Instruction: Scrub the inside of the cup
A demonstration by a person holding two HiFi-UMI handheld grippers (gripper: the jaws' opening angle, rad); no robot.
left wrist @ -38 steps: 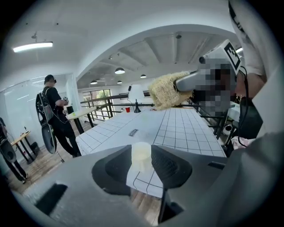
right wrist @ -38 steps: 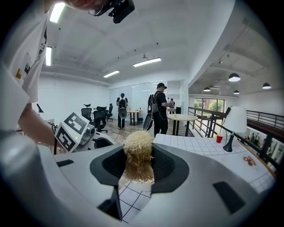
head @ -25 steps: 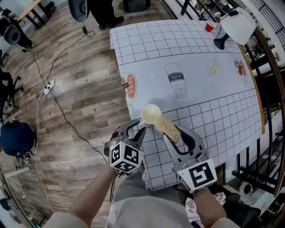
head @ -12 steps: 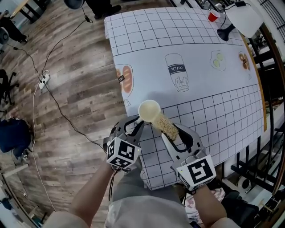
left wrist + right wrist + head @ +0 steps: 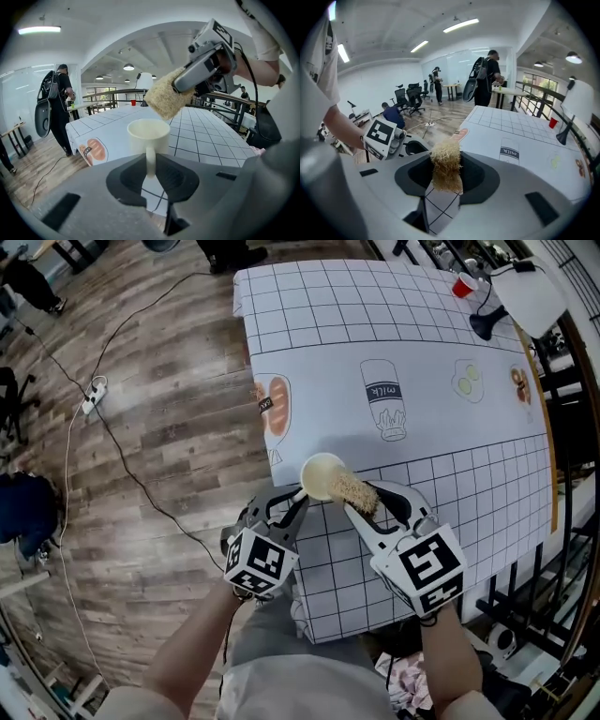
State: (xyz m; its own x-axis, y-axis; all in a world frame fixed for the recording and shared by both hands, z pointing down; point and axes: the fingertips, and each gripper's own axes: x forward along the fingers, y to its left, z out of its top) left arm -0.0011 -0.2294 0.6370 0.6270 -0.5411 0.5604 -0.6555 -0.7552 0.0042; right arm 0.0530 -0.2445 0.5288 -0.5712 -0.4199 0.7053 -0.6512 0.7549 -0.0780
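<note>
Cup [image 5: 322, 474] being held by its handle over the near edge of the table [image 5: 487, 521]
Left gripper [image 5: 298, 498], whose jaws have just been closing, is pinching the cream cup's handle, mouth facing up; right gripper [image 5: 370, 504] is clenching a fibrous loofah scrubber [image 5: 354, 491], its free end hanging at the cup's rim, contact unclear; both are hovering above the gridded tablecloth [image 5: 328, 334] near its milk-bottle print [image 5: 386, 411]

The cup [image 5: 320, 474] is at the near edge of the bench [image 5: 422, 352]. The scrubber [image 5: 354, 491] is just over the cup's right rim. Behind the cup a printed milk bottle [image 5: 386, 412] lies on the bench, and far behind to the right stands a second cup [image 5: 462, 285]. Left of the cup, a power strip [image 5: 93, 393] lies on the floor [image 5: 169, 362].
</note>
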